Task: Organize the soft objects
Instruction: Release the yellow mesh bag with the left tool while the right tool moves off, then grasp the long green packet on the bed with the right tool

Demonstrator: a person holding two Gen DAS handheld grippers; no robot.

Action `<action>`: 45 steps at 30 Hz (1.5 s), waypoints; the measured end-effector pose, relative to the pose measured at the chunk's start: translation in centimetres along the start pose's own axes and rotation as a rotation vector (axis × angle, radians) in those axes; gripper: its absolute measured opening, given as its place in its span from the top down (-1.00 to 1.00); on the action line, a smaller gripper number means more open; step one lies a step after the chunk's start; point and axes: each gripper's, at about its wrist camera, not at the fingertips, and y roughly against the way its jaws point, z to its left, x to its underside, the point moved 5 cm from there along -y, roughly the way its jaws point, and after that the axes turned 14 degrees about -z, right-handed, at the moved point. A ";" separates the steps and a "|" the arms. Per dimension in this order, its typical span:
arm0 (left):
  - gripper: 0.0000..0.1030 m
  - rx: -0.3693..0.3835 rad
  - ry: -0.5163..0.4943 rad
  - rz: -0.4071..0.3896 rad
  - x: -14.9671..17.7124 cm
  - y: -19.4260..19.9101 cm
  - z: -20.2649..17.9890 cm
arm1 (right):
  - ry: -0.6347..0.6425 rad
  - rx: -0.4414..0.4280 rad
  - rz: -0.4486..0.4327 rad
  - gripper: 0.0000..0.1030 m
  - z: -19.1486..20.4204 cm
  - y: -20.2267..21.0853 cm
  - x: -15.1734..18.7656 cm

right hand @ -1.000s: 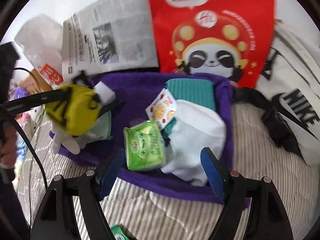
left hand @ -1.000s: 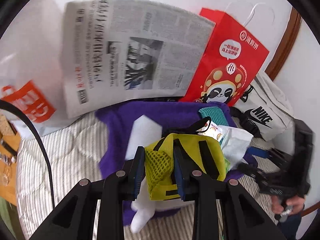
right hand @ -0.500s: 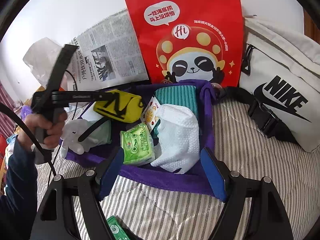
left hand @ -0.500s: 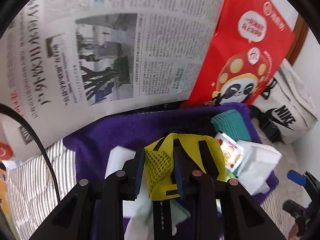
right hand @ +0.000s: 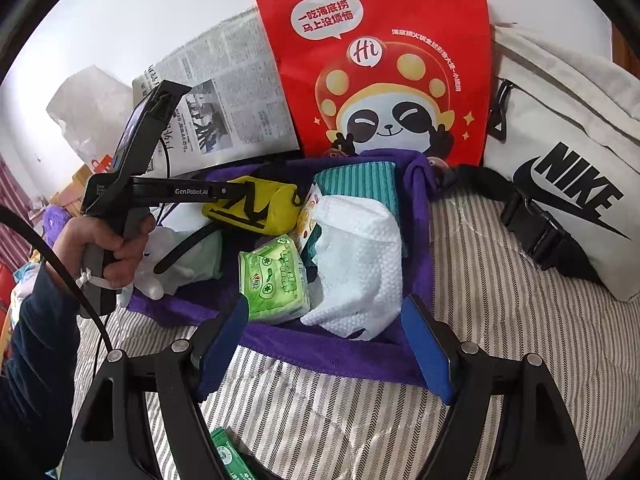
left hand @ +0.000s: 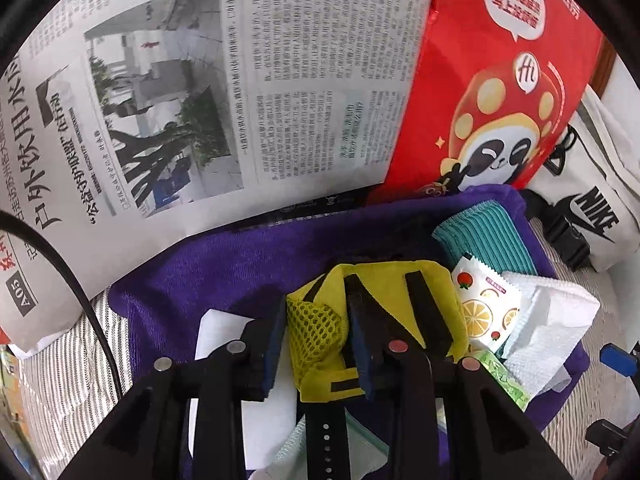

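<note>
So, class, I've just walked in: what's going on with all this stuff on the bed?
A person is sorting soft things onto a purple towel. The left gripper is shut on a yellow pouch, holding it above the towel's back part. The right gripper is open and empty, near the towel's front edge. A white cloth and a green tissue pack lie on the towel.

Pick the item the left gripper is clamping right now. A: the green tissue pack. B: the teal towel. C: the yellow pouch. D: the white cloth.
C: the left gripper is shut on the yellow pouch, whose mesh side sits between the blue pads; the right wrist view shows the pouch held above the purple blanket.
</note>
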 end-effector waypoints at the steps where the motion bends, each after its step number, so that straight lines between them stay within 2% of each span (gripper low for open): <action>1: 0.15 -0.001 -0.007 0.004 0.0 0.0 -0.2 | 0.001 -0.004 -0.003 -0.52 0.1 0.1 -0.1; 4: -0.08 -0.003 -0.028 0.015 0.1 0.1 -0.8 | 0.008 -0.013 -0.007 -0.52 0.4 0.5 -0.1; 8: -0.10 -0.030 -0.037 0.008 -0.1 1.2 -1.3 | 0.010 -0.019 -0.015 -0.52 0.9 1.0 -0.3; 10: -0.10 -0.016 -0.029 0.008 -0.2 1.9 -1.4 | 0.008 -0.024 -0.014 -0.52 1.2 1.3 -0.3; 19: -0.10 -0.037 0.004 -0.018 -0.2 6.4 0.5 | 0.018 -0.012 -0.010 -0.52 2.6 3.7 0.7; 22: -0.10 -0.049 -0.005 -0.032 0.8 8.4 0.9 | 0.026 -0.003 -0.001 -0.52 3.0 4.8 1.3; 28: -0.10 -0.017 0.016 -0.050 3.7 12.1 1.5 | 0.046 0.024 0.040 -0.53 3.5 6.7 3.6; 37: -0.10 0.032 0.020 -0.077 8.4 16.9 -0.1 | 0.097 -0.017 0.160 -0.54 4.7 7.3 10.1; 42: -0.11 0.059 0.028 -0.071 11.9 18.6 -0.8 | 0.227 -0.020 0.202 -0.53 6.7 7.4 13.4; 45: -0.11 0.079 0.048 -0.060 13.9 19.0 -1.0 | 0.312 0.050 0.208 -0.53 7.1 6.9 14.6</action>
